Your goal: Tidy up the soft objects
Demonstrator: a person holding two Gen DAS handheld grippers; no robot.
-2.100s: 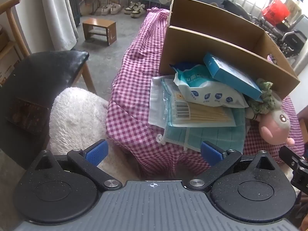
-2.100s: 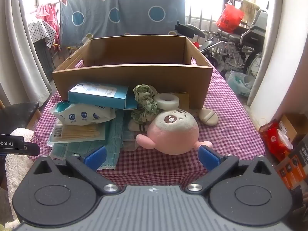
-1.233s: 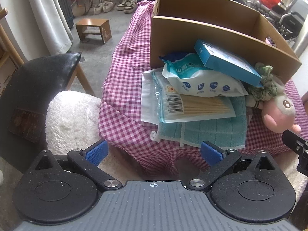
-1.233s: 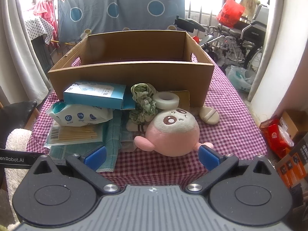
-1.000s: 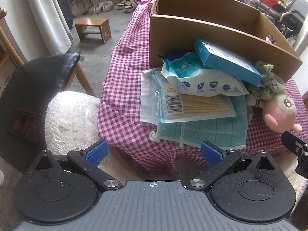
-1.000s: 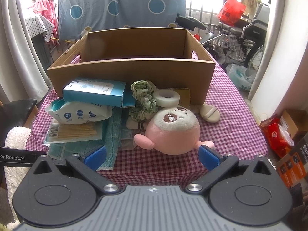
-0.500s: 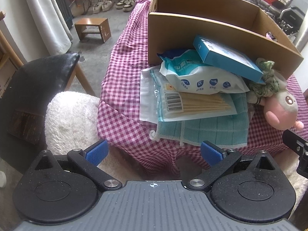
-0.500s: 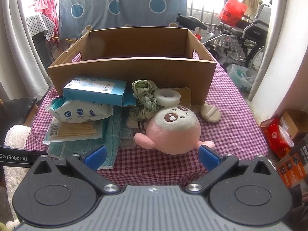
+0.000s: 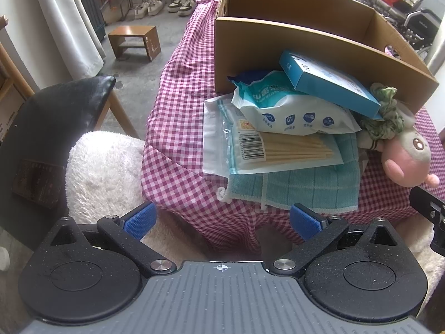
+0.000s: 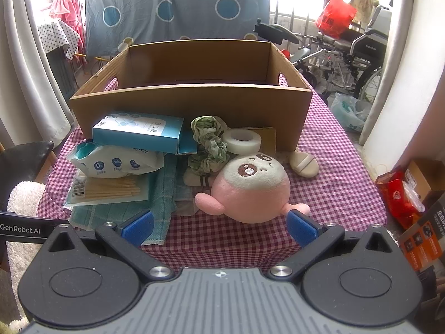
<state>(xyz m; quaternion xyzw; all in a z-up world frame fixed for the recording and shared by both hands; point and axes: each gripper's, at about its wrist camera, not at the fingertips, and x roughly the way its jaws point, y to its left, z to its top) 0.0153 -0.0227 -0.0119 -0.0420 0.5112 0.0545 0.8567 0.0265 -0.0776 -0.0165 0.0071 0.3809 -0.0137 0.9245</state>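
A pink and grey plush toy (image 10: 250, 189) lies on the checked tablecloth (image 10: 333, 183), just beyond my right gripper (image 10: 219, 226), which is open and holds nothing. Left of the toy sits a pile: a teal towel (image 9: 300, 189), a cotton swab bag (image 9: 281, 150), a wipes pack (image 9: 292, 114), a blue box (image 9: 328, 83) and a green scrunchie (image 10: 208, 142). An open cardboard box (image 10: 194, 103) stands behind them. My left gripper (image 9: 222, 221) hangs open off the table's near left corner, short of the towel. The plush toy (image 9: 406, 158) shows at that view's right.
A tape roll (image 10: 243, 140) and a beige puff (image 10: 304, 164) lie by the box front. A black chair (image 9: 50, 117) and white fluffy cushion (image 9: 103, 172) stand left of the table. Wheelchairs (image 10: 358, 53) are parked behind. Red bag and cartons (image 10: 403, 197) sit on the right floor.
Both grippers have drifted slightly; the left view now sits a bit closer to the pile. Both stay open, and nothing on the table has moved.
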